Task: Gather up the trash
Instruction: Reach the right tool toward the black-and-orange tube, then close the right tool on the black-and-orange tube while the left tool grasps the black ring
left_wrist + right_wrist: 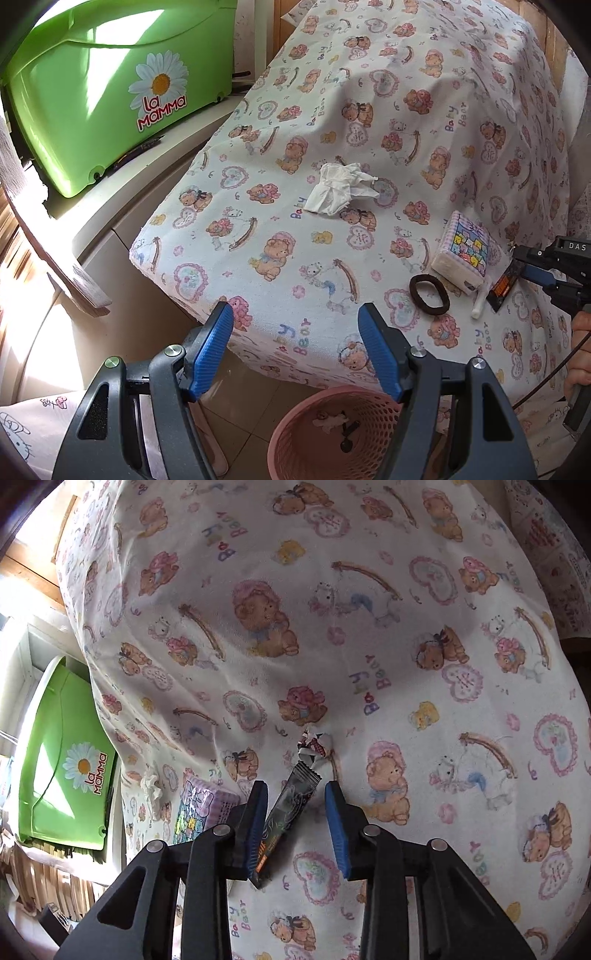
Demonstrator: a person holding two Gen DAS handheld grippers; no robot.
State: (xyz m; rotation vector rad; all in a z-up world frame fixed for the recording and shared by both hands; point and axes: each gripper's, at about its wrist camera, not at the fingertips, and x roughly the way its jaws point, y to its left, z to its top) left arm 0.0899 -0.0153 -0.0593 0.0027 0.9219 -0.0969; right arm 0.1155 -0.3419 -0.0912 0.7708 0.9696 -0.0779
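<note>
Left wrist view: the left gripper [295,347] hangs with jaws spread and empty above the pink basket [295,439], which sits on the floor against the table edge and already holds a few scraps. On the bear-print cloth [369,110] lie a crumpled white tissue [338,188], a tissue pack [463,254], a black hair band [429,295] and a white stick [480,301]. At the right edge, the right gripper [517,266] reaches a dark wrapper [501,290].

Right wrist view: the right gripper [297,805] straddles the dark wrapper [284,823]. The left pad touches its edge; the right pad stands clear, so the wrapper is not yet pinched. The wrapper is long, flat and dark, its far end torn open and crumpled.

Judgement: the pick of the wrapper is in hand. The next move calls for closing fully, lifting, and carrying it to the basket.
</note>
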